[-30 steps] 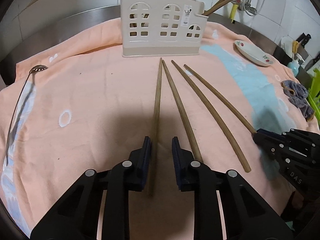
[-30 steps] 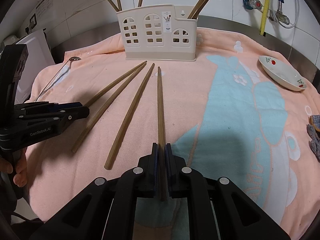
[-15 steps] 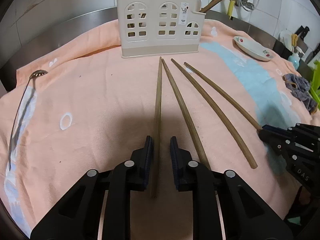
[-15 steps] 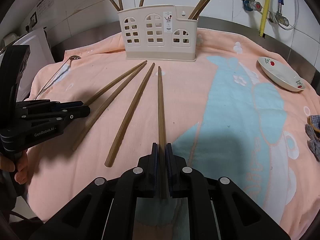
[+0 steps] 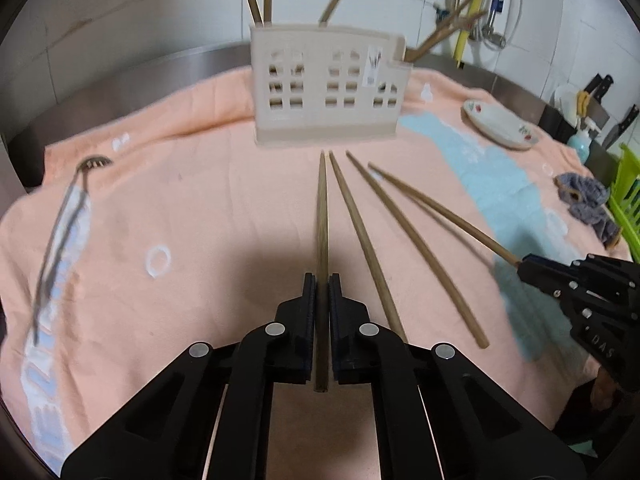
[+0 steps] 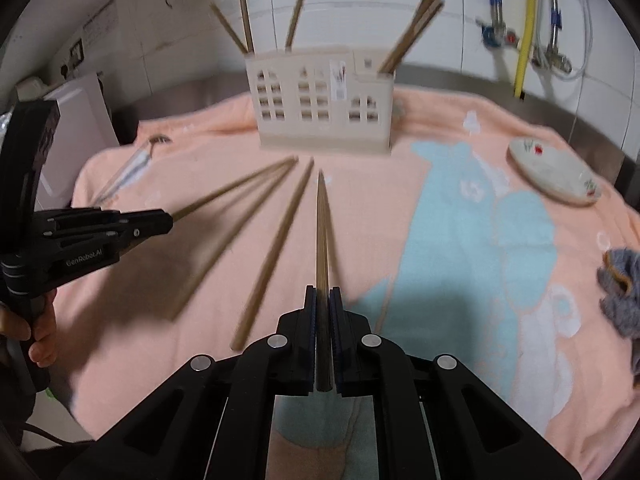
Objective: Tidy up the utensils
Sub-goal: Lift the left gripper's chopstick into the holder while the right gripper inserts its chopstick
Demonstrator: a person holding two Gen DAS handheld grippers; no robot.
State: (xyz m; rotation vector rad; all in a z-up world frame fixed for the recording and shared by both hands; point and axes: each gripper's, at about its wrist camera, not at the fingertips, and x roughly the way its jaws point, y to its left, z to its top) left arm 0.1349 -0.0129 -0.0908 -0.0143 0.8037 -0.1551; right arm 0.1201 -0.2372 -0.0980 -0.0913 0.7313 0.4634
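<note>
My left gripper [image 5: 322, 280] is shut on the thick end of a long wooden chopstick [image 5: 322, 216] that points at the beige utensil holder [image 5: 328, 88]. My right gripper [image 6: 323, 293] is shut on another chopstick [image 6: 322, 232], lifted off the towel and pointing at the holder [image 6: 320, 100]. Two more chopsticks [image 5: 360, 232] [image 5: 416, 240] lie on the towel between the grippers. The holder has several chopsticks standing in it. The right gripper shows at the right of the left wrist view [image 5: 528, 266]. The left gripper shows at the left of the right wrist view [image 6: 164, 220].
A peach and blue towel [image 5: 192, 208] covers the steel counter. A slotted metal spoon [image 5: 64, 224] lies at the left. A small white dish [image 5: 500, 124] sits at the back right, with a grey cloth [image 5: 588, 204] and a green rack [image 5: 628, 200] at the right edge.
My left gripper has closed on the leftmost chopstick. Both grippers have risen with their chopsticks, and the views are blurred by motion.
</note>
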